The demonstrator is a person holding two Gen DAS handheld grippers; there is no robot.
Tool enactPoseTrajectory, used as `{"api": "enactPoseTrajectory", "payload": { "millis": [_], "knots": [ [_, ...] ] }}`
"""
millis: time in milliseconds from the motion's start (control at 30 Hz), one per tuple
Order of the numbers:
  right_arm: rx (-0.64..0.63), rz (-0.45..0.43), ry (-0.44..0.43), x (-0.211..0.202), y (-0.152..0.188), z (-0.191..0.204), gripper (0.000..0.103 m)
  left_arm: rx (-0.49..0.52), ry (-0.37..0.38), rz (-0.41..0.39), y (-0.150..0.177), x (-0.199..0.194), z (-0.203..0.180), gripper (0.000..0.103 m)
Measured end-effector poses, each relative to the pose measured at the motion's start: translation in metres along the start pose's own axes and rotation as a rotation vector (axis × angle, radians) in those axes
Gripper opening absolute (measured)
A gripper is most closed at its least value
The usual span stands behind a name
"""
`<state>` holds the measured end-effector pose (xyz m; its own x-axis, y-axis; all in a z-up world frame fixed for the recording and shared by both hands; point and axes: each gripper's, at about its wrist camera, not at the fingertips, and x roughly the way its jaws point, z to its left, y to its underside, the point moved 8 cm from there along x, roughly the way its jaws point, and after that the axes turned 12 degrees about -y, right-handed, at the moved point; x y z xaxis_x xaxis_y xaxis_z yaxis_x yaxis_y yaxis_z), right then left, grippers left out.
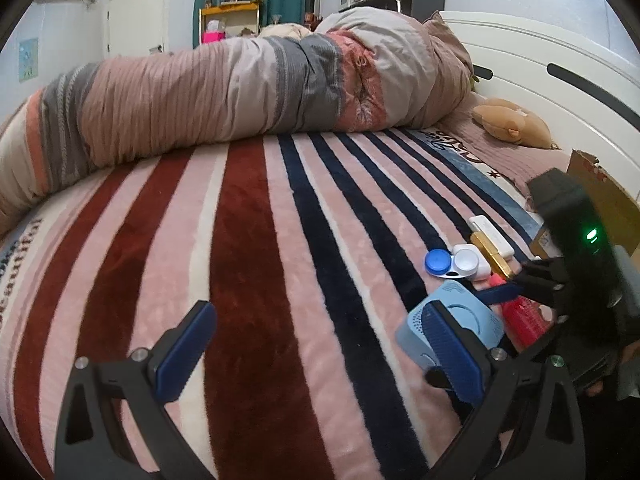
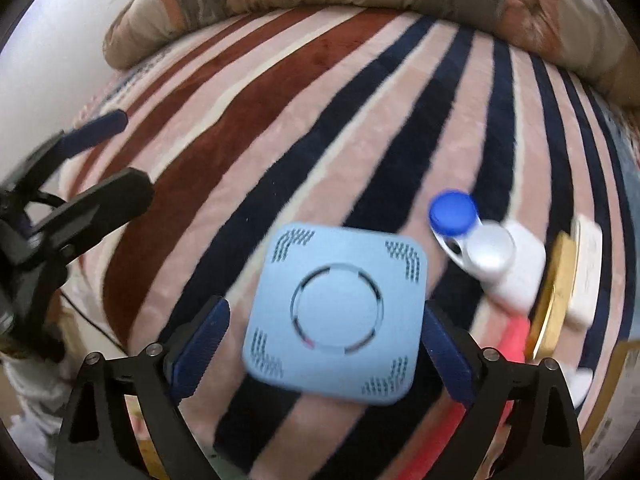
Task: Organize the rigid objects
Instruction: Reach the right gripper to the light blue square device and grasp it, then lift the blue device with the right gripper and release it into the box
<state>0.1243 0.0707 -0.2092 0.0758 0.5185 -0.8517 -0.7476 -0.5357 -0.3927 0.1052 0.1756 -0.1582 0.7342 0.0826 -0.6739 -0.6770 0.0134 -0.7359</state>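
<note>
1. Straddling the light-blue square box (image 2: 336,316): right gripper (image 2: 326,344) has its jaws apart, one each side, not clamped.
2. Left gripper (image 1: 316,352) is spread wide, empty, over bare blanket (image 1: 248,240).
3. Lens case (image 2: 468,232), gold bar (image 2: 554,300), white box (image 2: 586,268) and red item (image 2: 514,340) lie loose right of the right gripper; sorting looks barely begun.

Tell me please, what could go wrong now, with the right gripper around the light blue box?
1. The right gripper is open around the light blue box, which sits skewed, so the fingers may close on its corners and twist it.
2. The contact lens case lies close and could be knocked.
3. The soft striped blanket may let the box tilt.
</note>
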Motion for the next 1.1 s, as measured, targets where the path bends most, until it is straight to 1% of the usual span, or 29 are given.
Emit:
{"api": "enactPoseTrajectory", "payload": {
  "millis": [33,100,133,167,233,267,367,467,567,600,633,700,767,800,833,867,967,1000,1033,1100],
  "knots": [
    [-0.014,0.002,0.017,0.002,-0.002,0.002,0.095,-0.007,0.01,0.007,0.001,0.001,0.0,0.102],
    [-0.037,0.02,0.058,0.006,-0.003,0.0,0.089,-0.017,0.033,0.025,0.003,0.003,0.0,0.102],
    [-0.053,0.029,0.094,0.007,-0.003,-0.004,0.08,-0.02,0.046,0.033,0.004,0.004,-0.002,0.102],
    [-0.064,0.03,0.095,0.006,-0.002,-0.005,0.079,-0.025,0.064,0.043,0.006,0.005,-0.003,0.102],
    [-0.063,0.017,0.075,0.002,-0.002,-0.006,0.079,-0.041,0.135,0.069,0.007,0.006,-0.009,0.102],
    [-0.071,0.001,0.067,-0.004,-0.001,-0.006,0.079,-0.049,0.159,0.075,0.008,0.006,-0.011,0.102],
    [-0.115,-0.072,0.059,-0.021,-0.001,0.004,0.079,-0.078,0.246,0.09,0.005,0.002,-0.02,0.102],
    [-0.178,-0.154,0.033,-0.046,0.001,0.02,0.079,-0.114,0.395,0.098,-0.003,-0.013,-0.039,0.099],
    [-0.255,-0.261,0.007,-0.076,0.001,0.04,0.079,-0.116,0.494,0.095,-0.016,-0.029,-0.063,0.095],
    [-0.28,-0.294,0.009,-0.087,0.003,0.045,0.079,-0.11,0.532,0.091,-0.022,-0.037,-0.074,0.091],
    [-0.303,-0.327,0.015,-0.098,0.003,0.049,0.079,-0.106,0.576,0.084,-0.029,-0.047,-0.086,0.084],
    [-0.324,-0.391,0.027,-0.119,0.004,0.053,0.079,-0.106,0.632,0.07,-0.041,-0.063,-0.102,0.075],
    [-0.326,-0.444,0.023,-0.138,0.006,0.051,0.079,-0.09,0.657,0.045,-0.053,-0.079,-0.119,0.067],
    [-0.328,-0.475,0.019,-0.151,0.008,0.05,0.079,-0.073,0.659,0.028,-0.061,-0.089,-0.129,0.058],
    [-0.33,-0.502,0.022,-0.163,0.011,0.047,0.079,-0.055,0.652,0.012,-0.068,-0.098,-0.14,0.047],
    [-0.331,-0.521,0.029,-0.172,0.013,0.044,0.079,-0.041,0.646,0.002,-0.072,-0.103,-0.147,0.042],
    [-0.319,-0.584,0.06,-0.205,0.024,0.031,0.079,0.012,0.637,-0.049,-0.093,-0.126,-0.181,0.034],
    [-0.308,-0.602,0.065,-0.217,0.029,0.025,0.079,0.04,0.632,-0.078,-0.099,-0.137,-0.196,0.028],
    [-0.289,-0.625,0.071,-0.231,0.035,0.016,0.079,0.063,0.633,-0.101,-0.103,-0.147,-0.207,0.026],
    [-0.267,-0.661,0.073,-0.252,0.046,0.001,0.079,0.127,0.619,-0.136,-0.114,-0.161,-0.24,0.026]
  ]
}}
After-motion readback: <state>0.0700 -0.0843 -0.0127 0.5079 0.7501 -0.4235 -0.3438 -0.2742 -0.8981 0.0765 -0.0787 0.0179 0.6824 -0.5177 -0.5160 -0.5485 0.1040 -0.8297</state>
